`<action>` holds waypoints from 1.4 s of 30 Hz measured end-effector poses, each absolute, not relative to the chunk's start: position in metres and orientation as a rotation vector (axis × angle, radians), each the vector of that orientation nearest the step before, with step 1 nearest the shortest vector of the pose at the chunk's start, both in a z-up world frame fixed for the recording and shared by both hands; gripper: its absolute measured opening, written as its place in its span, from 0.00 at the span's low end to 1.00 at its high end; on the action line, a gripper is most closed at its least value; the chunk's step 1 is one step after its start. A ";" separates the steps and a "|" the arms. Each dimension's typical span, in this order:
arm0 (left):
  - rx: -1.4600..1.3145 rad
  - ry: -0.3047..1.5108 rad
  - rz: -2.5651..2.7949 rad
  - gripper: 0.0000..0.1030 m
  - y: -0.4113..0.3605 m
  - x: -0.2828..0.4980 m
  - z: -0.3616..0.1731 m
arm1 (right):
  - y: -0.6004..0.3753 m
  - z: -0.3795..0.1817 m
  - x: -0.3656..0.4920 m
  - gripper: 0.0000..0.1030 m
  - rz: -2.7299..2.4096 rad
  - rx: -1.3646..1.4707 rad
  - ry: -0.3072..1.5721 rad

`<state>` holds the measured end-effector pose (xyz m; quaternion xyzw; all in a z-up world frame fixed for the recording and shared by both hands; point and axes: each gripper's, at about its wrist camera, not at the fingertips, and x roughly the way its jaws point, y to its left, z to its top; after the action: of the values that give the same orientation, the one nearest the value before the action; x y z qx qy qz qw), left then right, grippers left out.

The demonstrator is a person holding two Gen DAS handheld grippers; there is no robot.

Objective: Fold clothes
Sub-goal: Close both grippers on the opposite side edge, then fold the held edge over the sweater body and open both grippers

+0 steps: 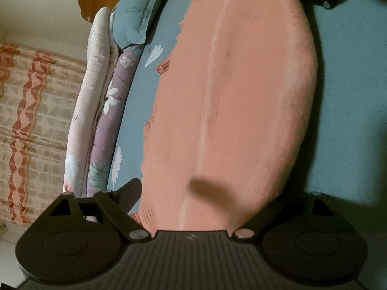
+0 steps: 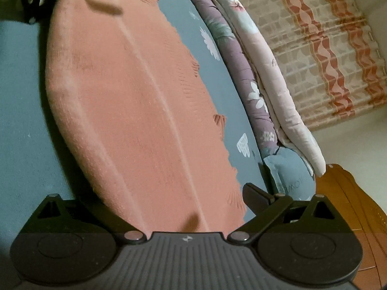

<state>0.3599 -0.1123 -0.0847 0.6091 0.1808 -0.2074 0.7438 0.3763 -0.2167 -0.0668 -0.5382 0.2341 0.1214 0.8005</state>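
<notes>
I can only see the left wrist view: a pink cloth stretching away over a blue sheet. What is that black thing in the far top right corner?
Observer: That is the right gripper, at the other end of the pink cloth. Its fingers stand wide apart.
Operator: Is it pinching the cloth?
Observer: No. The cloth's end lies between the fingers, and one of them sits just outside the fringed edge, over the blue sheet.
Operator: And what is past the bed on that side?
Observer: Beyond the wooden frame there is what looks like reddish floor tiles.
</notes>
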 end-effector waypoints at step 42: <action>1.205 0.496 -0.347 0.08 -0.096 0.328 -0.046 | -0.233 -0.041 0.353 0.14 0.305 -1.182 0.541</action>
<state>0.3281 -0.0959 -0.0455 0.5579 0.2294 -0.1607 0.7812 0.3530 -0.2327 -0.0411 -0.5481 0.2507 0.1416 0.7853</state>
